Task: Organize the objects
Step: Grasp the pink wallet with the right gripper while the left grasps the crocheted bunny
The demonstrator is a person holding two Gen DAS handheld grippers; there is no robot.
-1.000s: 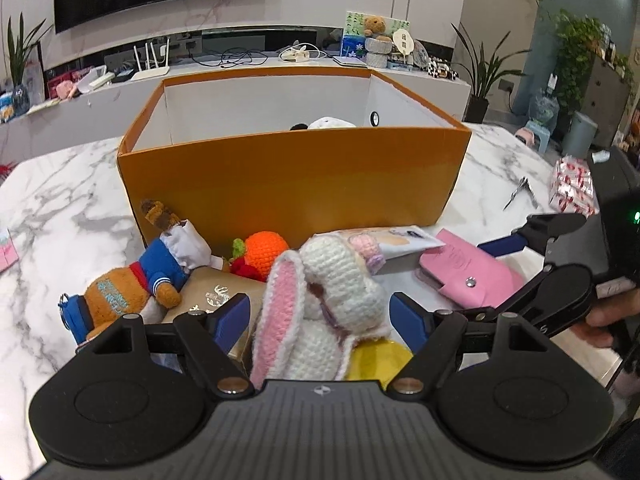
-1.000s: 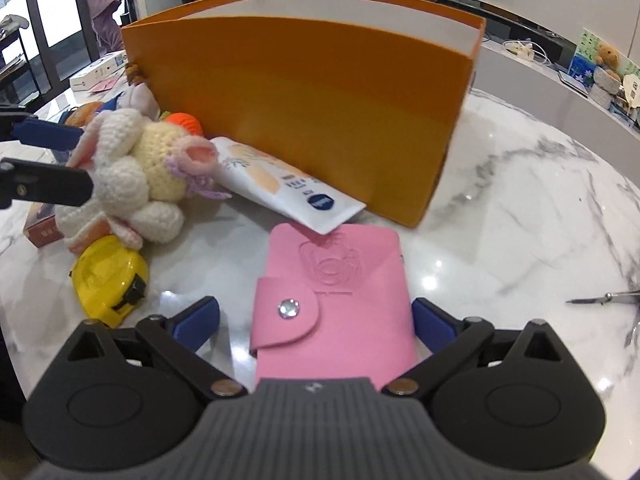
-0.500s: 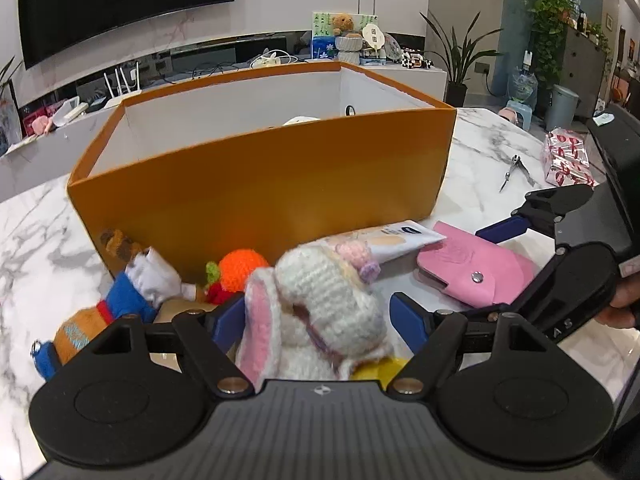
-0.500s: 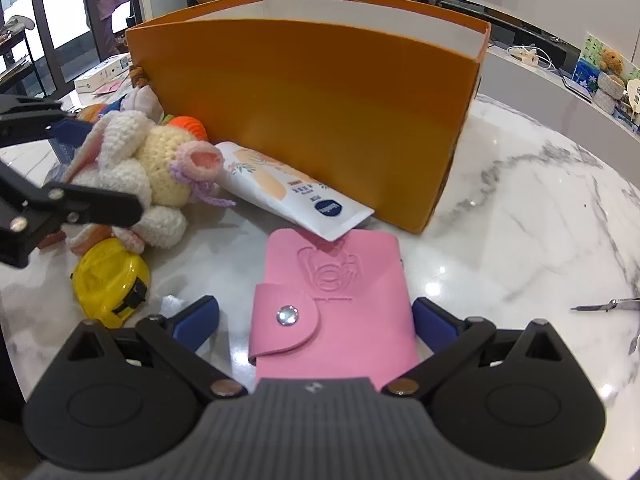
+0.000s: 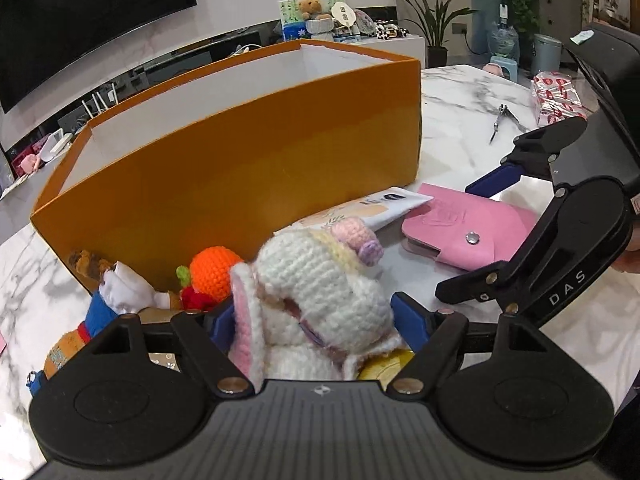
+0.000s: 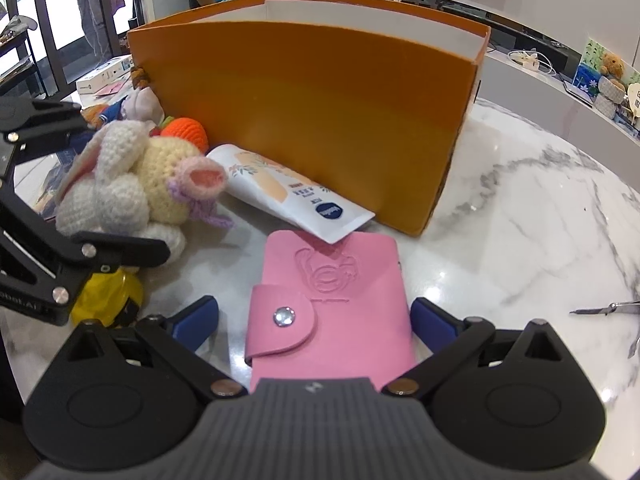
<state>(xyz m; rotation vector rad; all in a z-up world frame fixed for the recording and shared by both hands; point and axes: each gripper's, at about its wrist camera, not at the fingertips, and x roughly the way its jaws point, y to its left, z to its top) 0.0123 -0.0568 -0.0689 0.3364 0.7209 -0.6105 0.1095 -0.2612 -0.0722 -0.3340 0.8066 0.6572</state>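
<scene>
Wallet (image 6: 332, 304) between closing right hand-held gripper (image 6: 314, 322) pads (untouched).

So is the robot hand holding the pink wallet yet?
Not yet. The right gripper's fingers are closing around the pink snap-button leather wallet's sides, not yet touching.

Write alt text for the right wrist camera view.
The right gripper, jaws closing, straddles a pink snap wallet on a marble table. Behind it stands an orange box, with a crocheted bunny at left.
</scene>
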